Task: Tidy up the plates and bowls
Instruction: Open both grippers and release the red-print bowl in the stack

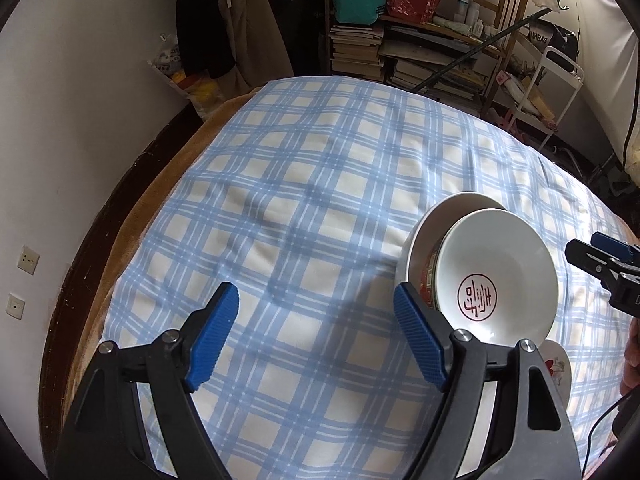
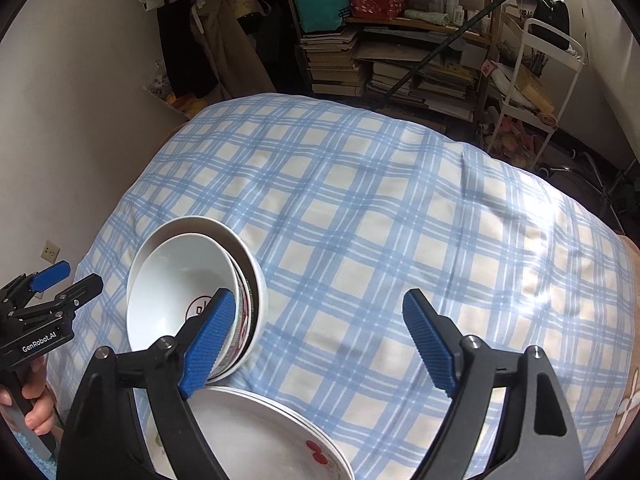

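Two bowls (image 1: 496, 276) are nested on the checked cloth (image 1: 300, 208), while both the left gripper (image 1: 316, 320) and right gripper (image 2: 320, 340) are held wide with nothing inside.

The left gripper (image 1: 316, 308) points steeply down and forward, its two black arms spread wide and the blue ribbed pads (image 1: 212, 336) well apart with nothing between them. The right gripper (image 2: 318, 320) is tilted down the same way, its jaws also standing wide and holding nothing; its left pad (image 2: 208, 344) sits in front of other things without pressing on them. Each gripper shows at the edge of the other's view: the right one comes in from the right, the left one from the left. A hand (image 2: 36, 408) wraps around the left gripper's handle low at the near left, fingers curled about the grip.
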Demonstrator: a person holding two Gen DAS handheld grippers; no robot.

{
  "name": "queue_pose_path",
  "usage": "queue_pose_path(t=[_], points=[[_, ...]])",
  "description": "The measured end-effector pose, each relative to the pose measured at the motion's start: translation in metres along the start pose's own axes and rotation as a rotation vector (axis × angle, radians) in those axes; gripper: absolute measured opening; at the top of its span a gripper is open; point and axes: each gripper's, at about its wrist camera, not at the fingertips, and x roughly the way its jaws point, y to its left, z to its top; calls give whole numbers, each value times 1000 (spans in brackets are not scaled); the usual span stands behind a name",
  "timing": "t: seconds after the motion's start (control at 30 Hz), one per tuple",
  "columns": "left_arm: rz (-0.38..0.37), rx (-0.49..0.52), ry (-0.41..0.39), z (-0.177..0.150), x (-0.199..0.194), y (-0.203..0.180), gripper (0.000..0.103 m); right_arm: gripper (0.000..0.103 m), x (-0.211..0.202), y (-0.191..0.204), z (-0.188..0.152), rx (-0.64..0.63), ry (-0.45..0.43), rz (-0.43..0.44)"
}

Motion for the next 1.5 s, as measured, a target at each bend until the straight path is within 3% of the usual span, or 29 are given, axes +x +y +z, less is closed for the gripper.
queue_pose_path(t=[0.17,0.4,0.63,0.77,1.17,1.5], points=[[-20,14,16,-1,5,-5,79,90,9,-6,0,14,18,-8],[-35,25,47,0,14,-9,79,87,29,-11,-1,33,111,-15],[-29,41,71,-1,21,-13,79,60,44,-9,-4,82,181,76],[-38,37,83,-1,24,-12,79,50,47,-3,-4,78,191,88],[-61,29,95,0,24,-11,79,49,34,-4,3,106,169,160],[-86,4,100,0,25,-8,79,40,35,6,4,86,171,143]])
